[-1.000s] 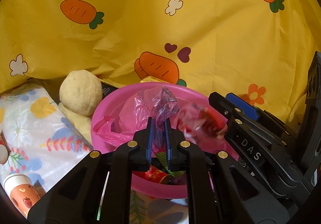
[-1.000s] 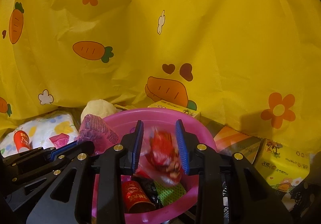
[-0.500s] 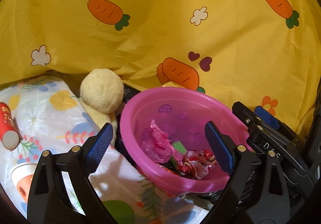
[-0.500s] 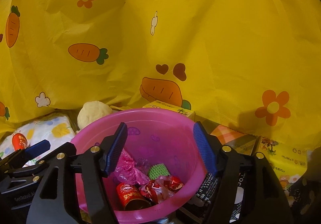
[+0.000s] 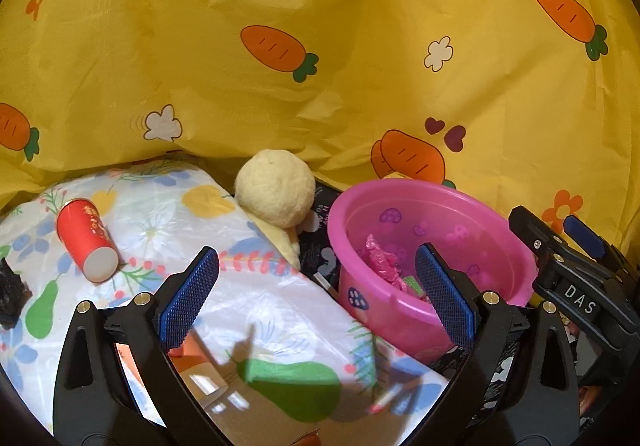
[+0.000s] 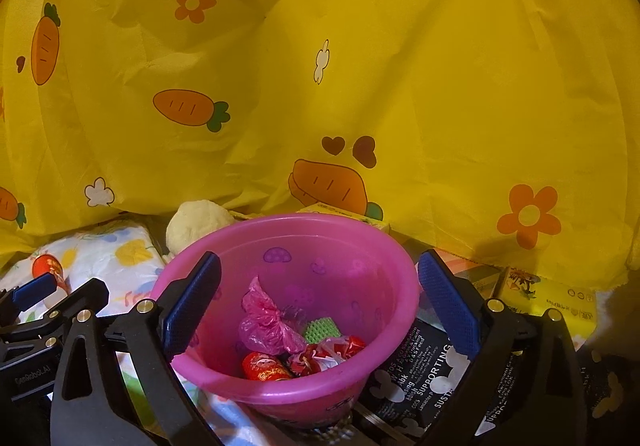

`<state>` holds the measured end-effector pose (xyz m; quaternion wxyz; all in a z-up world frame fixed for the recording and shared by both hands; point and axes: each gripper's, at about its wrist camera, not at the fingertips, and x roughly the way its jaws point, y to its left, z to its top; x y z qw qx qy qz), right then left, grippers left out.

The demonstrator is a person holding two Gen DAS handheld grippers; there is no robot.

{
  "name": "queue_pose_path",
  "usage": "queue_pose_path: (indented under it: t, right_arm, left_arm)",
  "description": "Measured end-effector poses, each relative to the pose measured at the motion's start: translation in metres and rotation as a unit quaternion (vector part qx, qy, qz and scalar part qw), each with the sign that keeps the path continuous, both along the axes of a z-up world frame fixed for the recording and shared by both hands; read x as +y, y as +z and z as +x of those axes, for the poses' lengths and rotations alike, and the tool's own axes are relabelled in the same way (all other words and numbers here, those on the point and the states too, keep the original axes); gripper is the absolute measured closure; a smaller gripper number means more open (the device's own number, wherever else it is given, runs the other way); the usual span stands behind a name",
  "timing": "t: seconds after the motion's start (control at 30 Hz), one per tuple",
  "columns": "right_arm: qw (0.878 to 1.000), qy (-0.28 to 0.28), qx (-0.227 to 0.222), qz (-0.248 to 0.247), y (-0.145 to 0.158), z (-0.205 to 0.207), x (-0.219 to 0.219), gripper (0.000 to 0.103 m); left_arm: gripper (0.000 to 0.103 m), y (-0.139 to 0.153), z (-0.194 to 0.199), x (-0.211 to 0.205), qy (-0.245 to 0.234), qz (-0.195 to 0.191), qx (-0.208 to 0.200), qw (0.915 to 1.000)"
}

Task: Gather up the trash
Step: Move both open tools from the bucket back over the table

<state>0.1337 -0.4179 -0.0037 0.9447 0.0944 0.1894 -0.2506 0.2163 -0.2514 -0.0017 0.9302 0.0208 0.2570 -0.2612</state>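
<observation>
We hold the left gripper (image 5: 316,290) spread wide and empty over the floral cloth (image 5: 168,222), the right gripper (image 6: 320,304) likewise agape above the pink basin (image 6: 384,258). In the basin lie a pink bag (image 6: 268,326) and red wrappers (image 6: 320,358); a red cup (image 5: 86,242) lies on the cloth.

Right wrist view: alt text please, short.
The open right gripper hovers at a pink basin holding a pink bag and red wrappers, with a yellow carrot-print cloth behind.

Trash (image 6: 276,330) in basin (image 6: 384,246) — cup (image 5: 86,244) leftward
</observation>
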Motion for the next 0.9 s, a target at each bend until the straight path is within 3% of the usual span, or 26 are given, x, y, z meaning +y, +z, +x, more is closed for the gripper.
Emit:
queue_pose_path:
  t: [0.3,0.43,0.57,0.9]
  right_arm:
    - [0.999,0.030,-0.006,-0.013,0.006,-0.018,0.036,0.008]
    - [0.999,0.041,-0.012,-0.010,0.008,-0.029,0.052,0.007]
    - [0.999,0.051,-0.017,-0.007,0.010,-0.040,0.069,0.007]
    - [0.994,0.108,-0.019,-0.014,0.003,-0.054,0.123,0.006]
  left_arm:
    - [0.006,0.009,-0.034,0.038,0.017,-0.010,-0.016,0.9997]
    - [0.006,0.011,-0.049,0.055,0.038,0.003,-0.032,0.9987]
    - [0.006,0.009,-0.065,0.075,0.065,0.016,-0.047,0.9966]
    - [0.006,-0.003,-0.091,0.138,0.153,0.034,-0.040,0.9869]
